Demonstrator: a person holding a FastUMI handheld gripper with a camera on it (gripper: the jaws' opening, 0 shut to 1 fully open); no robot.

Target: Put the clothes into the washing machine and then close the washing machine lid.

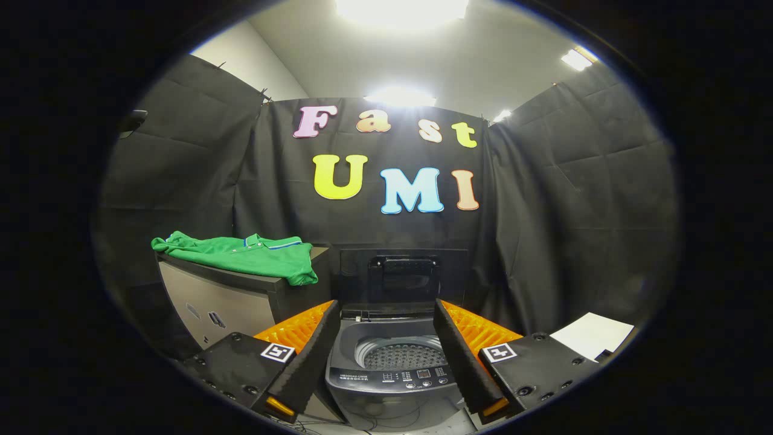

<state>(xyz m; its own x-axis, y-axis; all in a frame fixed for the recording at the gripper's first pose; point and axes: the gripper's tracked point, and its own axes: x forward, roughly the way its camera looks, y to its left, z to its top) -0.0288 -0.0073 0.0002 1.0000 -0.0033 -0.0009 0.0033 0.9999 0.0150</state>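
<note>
A green polo shirt [244,255] lies spread on top of a dark cabinet [223,302], to the left of the washing machine and beyond my left finger. The small grey top-loading washing machine [392,377] stands straight ahead, seen between my fingers. Its lid [403,275] stands raised upright at the back, and the perforated drum [401,355] shows with nothing in it. My gripper [386,356] is open and holds nothing, hovering well short of the machine.
Black cloth walls close the booth behind and on both sides. A white sheet [595,335] lies on a surface to the right, beyond my right finger. Thin cables trail on the floor in front of the machine.
</note>
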